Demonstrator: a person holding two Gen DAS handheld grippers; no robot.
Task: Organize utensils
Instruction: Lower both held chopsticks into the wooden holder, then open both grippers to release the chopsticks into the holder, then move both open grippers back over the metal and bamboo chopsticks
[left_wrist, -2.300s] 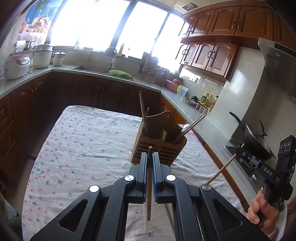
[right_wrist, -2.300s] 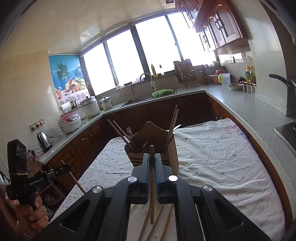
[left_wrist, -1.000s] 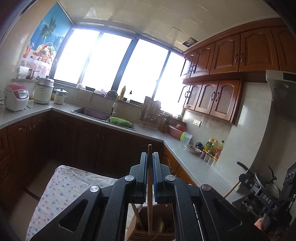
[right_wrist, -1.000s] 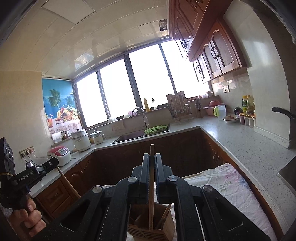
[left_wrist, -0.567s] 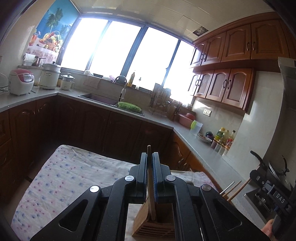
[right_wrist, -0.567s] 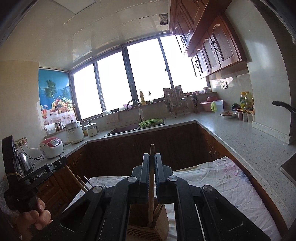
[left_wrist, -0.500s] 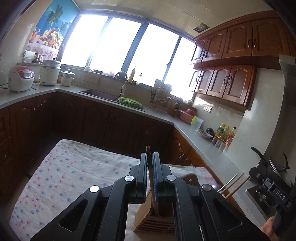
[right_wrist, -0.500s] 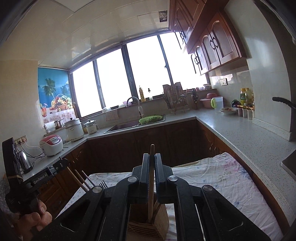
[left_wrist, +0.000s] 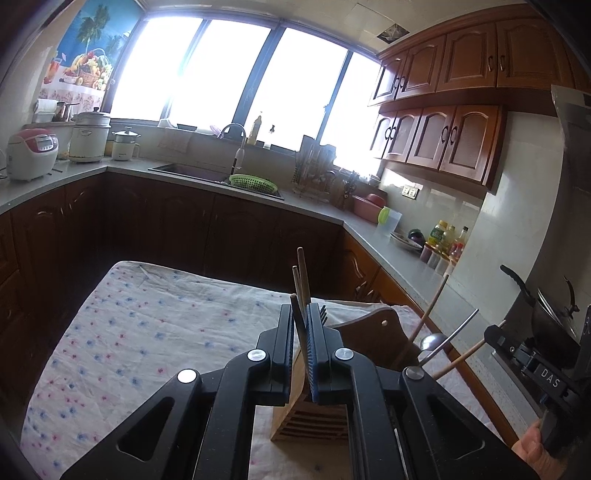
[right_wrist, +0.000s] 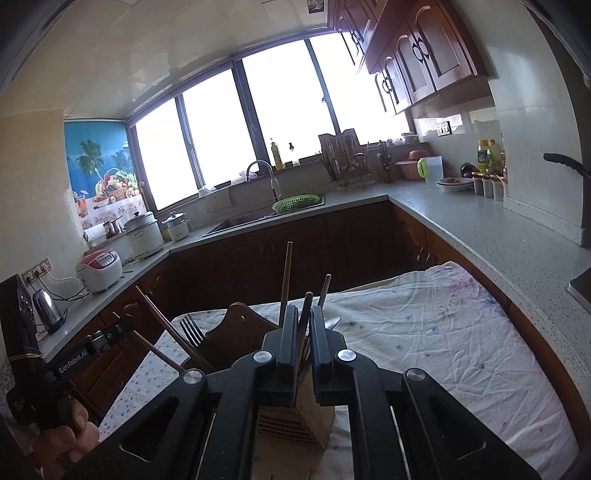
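Note:
A wooden utensil holder (left_wrist: 314, 417) stands on the flowered tablecloth (left_wrist: 147, 339), just under both grippers; it also shows in the right wrist view (right_wrist: 295, 421). It holds several chopsticks, a fork (right_wrist: 192, 332) and a metal spoon (left_wrist: 434, 341). My left gripper (left_wrist: 301, 314) has its jaws slightly apart, with a wooden chopstick (left_wrist: 297, 314) leaning loose between them over the holder. My right gripper (right_wrist: 303, 314) is likewise slightly open around a chopstick (right_wrist: 304, 314) that tilts freely into the holder.
Dark wooden cabinets and a grey countertop (right_wrist: 498, 236) wrap around the table. A sink with a green basket (left_wrist: 251, 181) is at the back. Rice cookers (left_wrist: 31, 151) stand at left. A wok (left_wrist: 546, 317) sits on the stove at right.
Both grippers came down toward the holder. Their jaws parted a little and both chopsticks now lean loose in the holder instead of being clamped upright.

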